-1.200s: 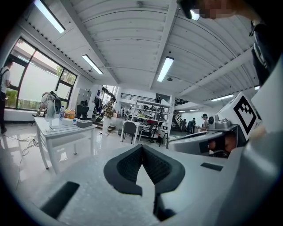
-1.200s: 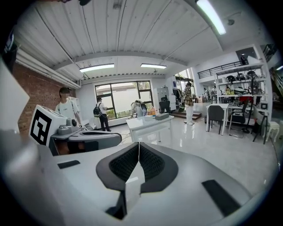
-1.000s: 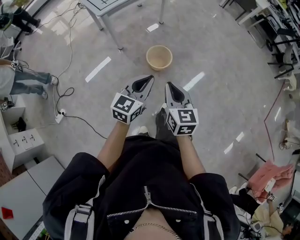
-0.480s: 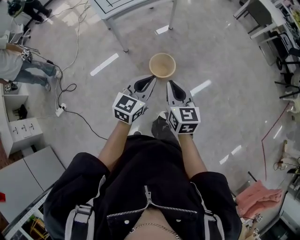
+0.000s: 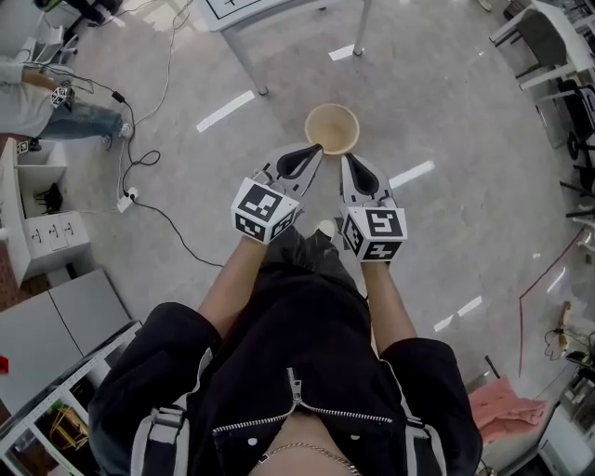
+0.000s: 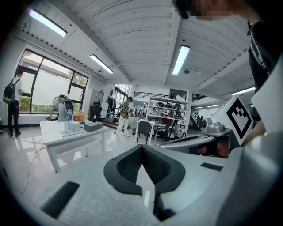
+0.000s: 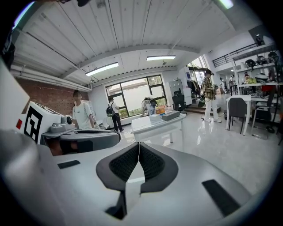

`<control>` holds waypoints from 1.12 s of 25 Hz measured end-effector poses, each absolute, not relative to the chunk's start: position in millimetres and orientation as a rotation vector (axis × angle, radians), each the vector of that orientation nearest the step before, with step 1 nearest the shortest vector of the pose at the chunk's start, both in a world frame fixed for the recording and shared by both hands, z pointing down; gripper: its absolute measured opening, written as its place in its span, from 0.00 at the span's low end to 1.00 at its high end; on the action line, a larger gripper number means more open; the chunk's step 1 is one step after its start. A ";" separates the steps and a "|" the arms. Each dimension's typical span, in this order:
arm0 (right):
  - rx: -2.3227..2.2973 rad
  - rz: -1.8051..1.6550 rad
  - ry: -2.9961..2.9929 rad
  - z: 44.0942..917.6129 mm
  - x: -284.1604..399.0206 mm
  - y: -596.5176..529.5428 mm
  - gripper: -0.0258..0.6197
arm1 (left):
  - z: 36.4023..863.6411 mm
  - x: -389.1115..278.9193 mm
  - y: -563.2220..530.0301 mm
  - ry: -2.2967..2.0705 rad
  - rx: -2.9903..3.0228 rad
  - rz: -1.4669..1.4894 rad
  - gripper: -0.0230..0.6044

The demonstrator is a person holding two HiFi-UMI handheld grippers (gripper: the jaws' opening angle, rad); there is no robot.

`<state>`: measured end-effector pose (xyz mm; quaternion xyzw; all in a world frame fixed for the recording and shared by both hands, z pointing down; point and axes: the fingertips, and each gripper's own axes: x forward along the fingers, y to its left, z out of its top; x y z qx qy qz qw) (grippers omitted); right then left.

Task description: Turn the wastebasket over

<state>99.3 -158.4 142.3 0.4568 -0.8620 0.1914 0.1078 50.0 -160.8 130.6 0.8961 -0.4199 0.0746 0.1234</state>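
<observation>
Your wastebasket sits mouth-up on the glossy floor, the table beyond it cut off, while your left gripper and right gripper are pinched together, empty.

The tip of the left gripper covers a bit of the lower-left rim of the wastebasket in the head view; the table at the top is cut by the frame edge, with only legs and a strip of its top showing; a person at upper left is cut by the left edge; one shoe shows at mid-frame, the rest hidden by the wearer's legs; in the left gripper view the items on the white table are too small to name.
</observation>
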 end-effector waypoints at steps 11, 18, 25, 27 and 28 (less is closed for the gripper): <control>1.404 0.581 -2.495 145.6 85.3 -195.6 0.06 | 135.4 37.5 -206.0 -1.155 2.638 0.216 0.04; 1.445 0.552 -2.471 141.0 90.1 -217.5 0.06 | 137.5 36.6 -229.5 -1.122 2.650 0.204 0.04; 1.489 0.555 -2.433 144.3 84.4 -231.6 0.06 | 137.6 27.7 -243.8 -1.076 2.673 0.205 0.04; 1.499 0.550 -2.425 145.4 79.8 -237.3 0.06 | 140.5 22.6 -250.3 -1.062 2.678 0.203 0.04; 1.502 0.546 -2.421 146.7 76.8 -240.5 0.06 | 142.6 19.9 -253.8 -1.054 2.681 0.201 0.04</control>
